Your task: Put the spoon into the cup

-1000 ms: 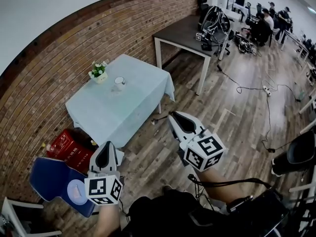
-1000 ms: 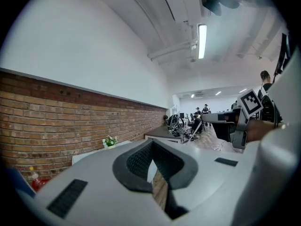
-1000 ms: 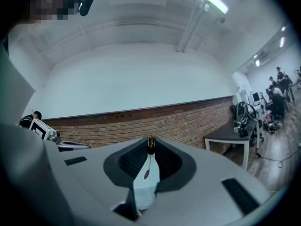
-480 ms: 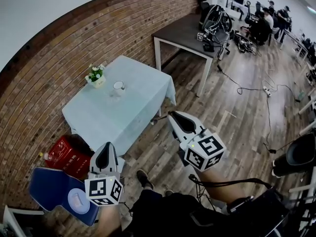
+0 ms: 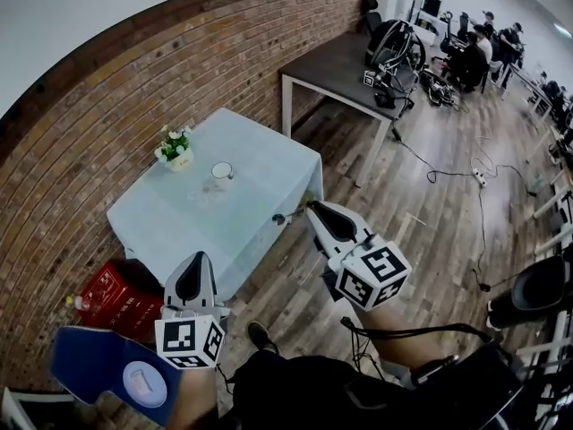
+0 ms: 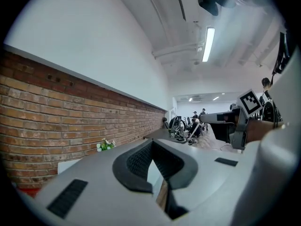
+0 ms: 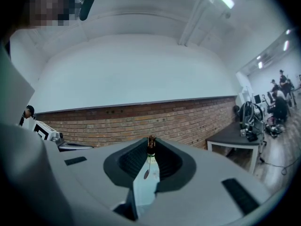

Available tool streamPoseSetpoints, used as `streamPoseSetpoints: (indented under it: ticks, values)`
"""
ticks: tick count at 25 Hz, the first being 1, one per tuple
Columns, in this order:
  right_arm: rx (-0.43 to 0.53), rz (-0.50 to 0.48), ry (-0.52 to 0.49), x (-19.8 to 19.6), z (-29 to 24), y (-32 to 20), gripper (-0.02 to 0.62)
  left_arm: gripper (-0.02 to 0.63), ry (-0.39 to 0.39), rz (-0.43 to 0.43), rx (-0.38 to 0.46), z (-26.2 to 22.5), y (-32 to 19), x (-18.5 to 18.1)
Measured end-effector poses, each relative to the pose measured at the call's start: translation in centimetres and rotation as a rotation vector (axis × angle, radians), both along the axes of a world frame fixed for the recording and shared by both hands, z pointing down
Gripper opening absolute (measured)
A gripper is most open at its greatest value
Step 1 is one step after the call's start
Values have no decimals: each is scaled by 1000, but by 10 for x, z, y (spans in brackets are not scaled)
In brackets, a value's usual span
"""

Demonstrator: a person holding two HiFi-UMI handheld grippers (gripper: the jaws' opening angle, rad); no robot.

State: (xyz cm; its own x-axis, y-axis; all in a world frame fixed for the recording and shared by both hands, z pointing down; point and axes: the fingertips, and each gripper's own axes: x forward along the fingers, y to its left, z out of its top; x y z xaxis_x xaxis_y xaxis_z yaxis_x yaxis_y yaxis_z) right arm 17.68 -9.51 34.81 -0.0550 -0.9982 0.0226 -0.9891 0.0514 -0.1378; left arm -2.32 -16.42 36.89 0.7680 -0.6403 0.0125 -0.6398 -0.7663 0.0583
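Observation:
The cup (image 5: 220, 171), a clear glass with a pale rim, stands on the light-blue cloth of a small table (image 5: 260, 195) ahead of me. My right gripper (image 5: 312, 210) is held level over the floor short of the table's near corner. It is shut on the spoon (image 7: 146, 172), a thin spoon lying along the jaws, with its brown end (image 5: 279, 219) poking past the tips. My left gripper (image 5: 199, 260) is level near the table's front edge, its jaws together with nothing between them.
A small pot of white flowers (image 5: 176, 148) stands left of the cup. A red box (image 5: 115, 287) and a blue chair (image 5: 103, 370) sit low on the left by the brick wall. A dark table (image 5: 345, 61), seated people (image 5: 474, 47) and floor cables (image 5: 466, 164) lie beyond.
The covered table has drawn nearer and the blue chair has slid toward the lower left as the person walks forward. Both grippers keep their pose and the right one's grip is unchanged.

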Motion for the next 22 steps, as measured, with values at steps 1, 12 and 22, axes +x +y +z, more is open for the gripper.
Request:
streamPoseSetpoints:
  ticks: [1,12,22]
  values:
    - [-2,0,2,-1,0,-9,58,9,0,1,-3,1,-10,-1]
    - [-35,28,16,-2,5,-101,58,9,19,19,-33,8,-100,-7]
    - [-45,47,14,0,2,-166,58,9,29,23,-46,11,-158,-14]
